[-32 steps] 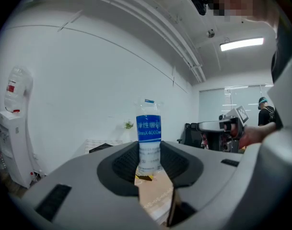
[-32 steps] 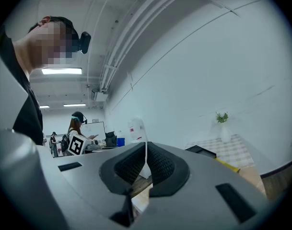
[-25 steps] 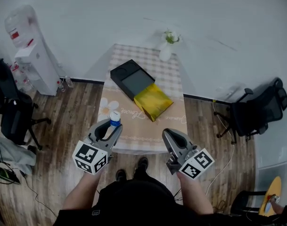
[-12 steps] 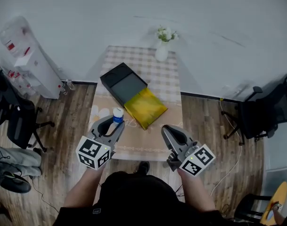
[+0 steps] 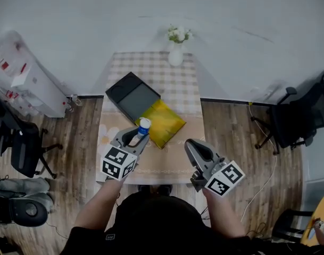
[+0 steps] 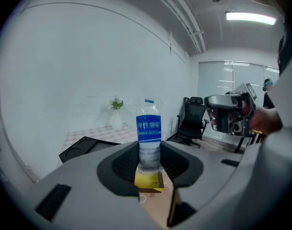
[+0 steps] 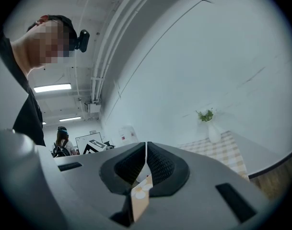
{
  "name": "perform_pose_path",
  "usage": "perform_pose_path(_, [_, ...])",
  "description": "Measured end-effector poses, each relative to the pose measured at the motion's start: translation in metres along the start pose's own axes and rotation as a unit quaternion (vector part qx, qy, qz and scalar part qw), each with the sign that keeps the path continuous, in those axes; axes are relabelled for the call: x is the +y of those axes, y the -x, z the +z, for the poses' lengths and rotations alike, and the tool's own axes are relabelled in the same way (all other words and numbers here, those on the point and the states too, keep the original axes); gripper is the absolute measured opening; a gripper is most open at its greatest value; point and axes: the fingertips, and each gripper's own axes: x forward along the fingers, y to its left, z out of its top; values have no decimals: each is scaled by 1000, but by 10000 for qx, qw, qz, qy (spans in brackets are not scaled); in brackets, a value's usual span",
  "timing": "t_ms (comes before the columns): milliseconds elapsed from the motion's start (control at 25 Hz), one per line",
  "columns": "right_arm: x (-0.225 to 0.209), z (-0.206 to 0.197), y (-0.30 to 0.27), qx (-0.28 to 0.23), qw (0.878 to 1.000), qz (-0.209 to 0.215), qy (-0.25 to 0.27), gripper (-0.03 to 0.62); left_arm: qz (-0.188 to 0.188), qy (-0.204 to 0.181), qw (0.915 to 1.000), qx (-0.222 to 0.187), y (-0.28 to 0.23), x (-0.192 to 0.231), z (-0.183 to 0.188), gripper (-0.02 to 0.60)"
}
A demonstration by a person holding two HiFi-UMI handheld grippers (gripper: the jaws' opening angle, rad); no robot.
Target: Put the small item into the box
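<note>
Your left gripper (image 5: pixel 138 135) is clamping the small bottle (image 6: pixel 148 131) upright between its jaws, cap sticking up above them, at the near edge of the open black box (image 5: pixel 131 92) and its yellow half on the table (image 5: pixel 177 84). Your right gripper (image 5: pixel 191 145) is hanging beside it, jaws pressed together, empty.

Both bare forearms reach forward from the person's body. The left gripper (image 5: pixel 141 136) tilts slightly downward, its jaws clamped on the lower part of an upright small water bottle (image 6: pixel 148 133). The right gripper (image 5: pixel 191 145) is held level a little to the side, its jaws pressed together with nothing between them.
</note>
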Motion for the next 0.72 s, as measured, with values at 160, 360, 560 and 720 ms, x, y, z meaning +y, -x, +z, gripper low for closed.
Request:
perform_pose_path(160, [-7,-9,-4,97,9998,-134,-113,38,-171,-119,9991,381,-30,8,-17,138])
perform_pose_path(360, [-17,-25,-5,193,9988,-315,-311,38,-428,-331,9944,910,-69,16,-43,140])
perform_pose_path(560, [-30,-44,1,272,9968,-509,-546,38,-653,-841,9826,1523,-105,20,-73,140])
perform_pose_path(720, [-41,-54,7,277,9955,-595,-681,38,-789,-1317,9679,1989,-131,22,-95,141])
